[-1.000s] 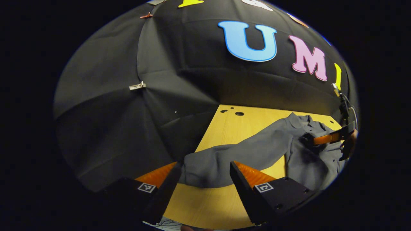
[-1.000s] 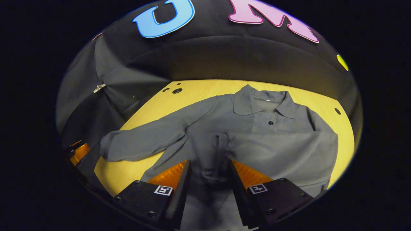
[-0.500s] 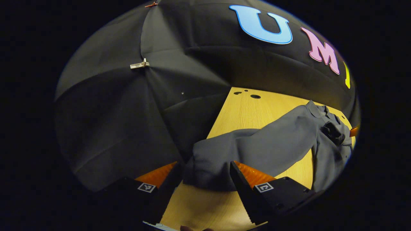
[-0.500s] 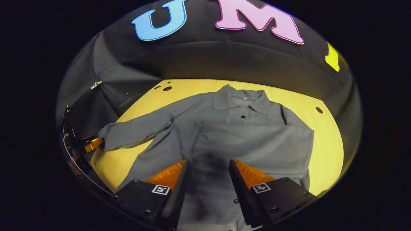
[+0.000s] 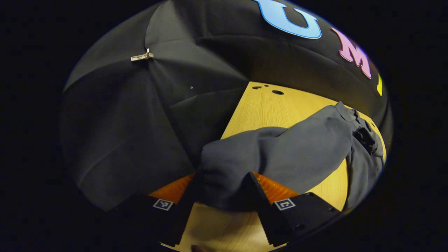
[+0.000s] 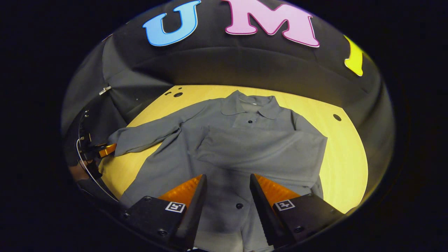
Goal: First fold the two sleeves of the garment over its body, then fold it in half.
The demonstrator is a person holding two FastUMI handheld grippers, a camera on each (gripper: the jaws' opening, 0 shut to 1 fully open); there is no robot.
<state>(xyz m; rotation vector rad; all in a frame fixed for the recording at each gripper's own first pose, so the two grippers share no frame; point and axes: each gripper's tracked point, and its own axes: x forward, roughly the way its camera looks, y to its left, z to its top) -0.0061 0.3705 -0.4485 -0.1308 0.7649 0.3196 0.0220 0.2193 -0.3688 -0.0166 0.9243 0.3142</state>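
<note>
Lying flat on the wooden table (image 6: 346, 154), the grey garment (image 6: 241, 150) spreads ahead of the right gripper (image 6: 226, 196), collar at the far end. One sleeve (image 6: 266, 148) is already folded across the body, just beyond this claw's tips. The other sleeve (image 6: 147, 134) stretches out to the claw's left, its cuff reaching the left gripper (image 6: 101, 151), which shows at the table's edge with a hand (image 6: 77, 171) below it. The right gripper's fingers (image 6: 260, 203) stand apart over the lower front of the garment, holding nothing; fabric and a button show in the gap between them.

In the left gripper view, the left gripper (image 5: 222, 199) has the cuff end of that outstretched sleeve (image 5: 280, 154) between its fingers (image 5: 253, 190). The cloth bunches there and fills the gap, but whether both fingers press on it cannot be told. From the cuff the sleeve runs ahead and to the right toward the collar (image 5: 364, 134).
</note>
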